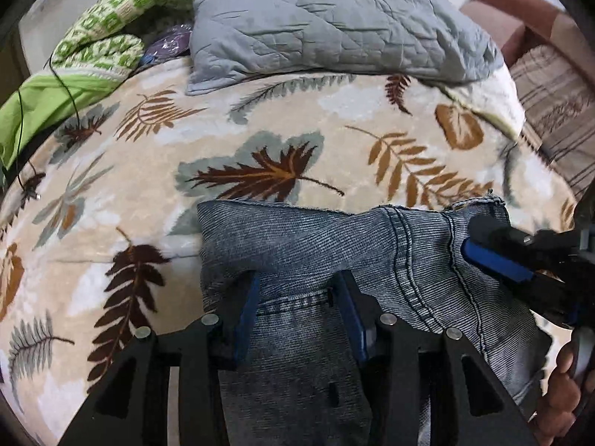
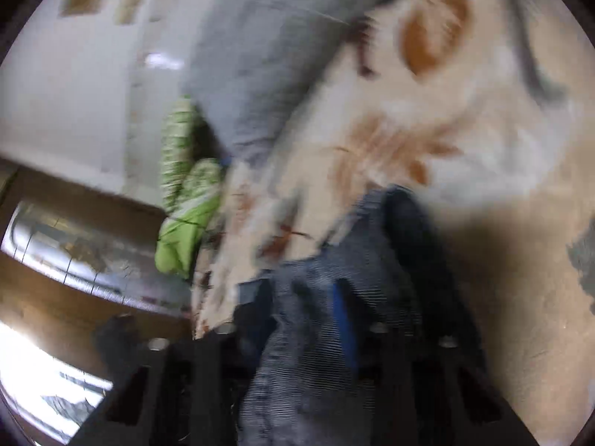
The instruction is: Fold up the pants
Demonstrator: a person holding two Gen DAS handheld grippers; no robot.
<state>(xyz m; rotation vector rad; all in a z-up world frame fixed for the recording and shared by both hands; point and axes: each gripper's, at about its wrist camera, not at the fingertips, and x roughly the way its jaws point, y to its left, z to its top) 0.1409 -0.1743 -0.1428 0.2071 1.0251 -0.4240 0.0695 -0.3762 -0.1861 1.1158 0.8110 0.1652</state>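
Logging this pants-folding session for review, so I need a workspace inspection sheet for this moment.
Surface: leaf-print blanket on a bed.
Job's things: denim jeans lying at the blanket's near edge, partly folded.
Clutter: grey pillow; green patterned cloth.
Grippers: left gripper has denim between its fingers, grip unclear; right gripper likewise, view blurred.
Cables: thin black cord across the green cloth.
Surroundings: pale wall; striped fabric beside the bed.
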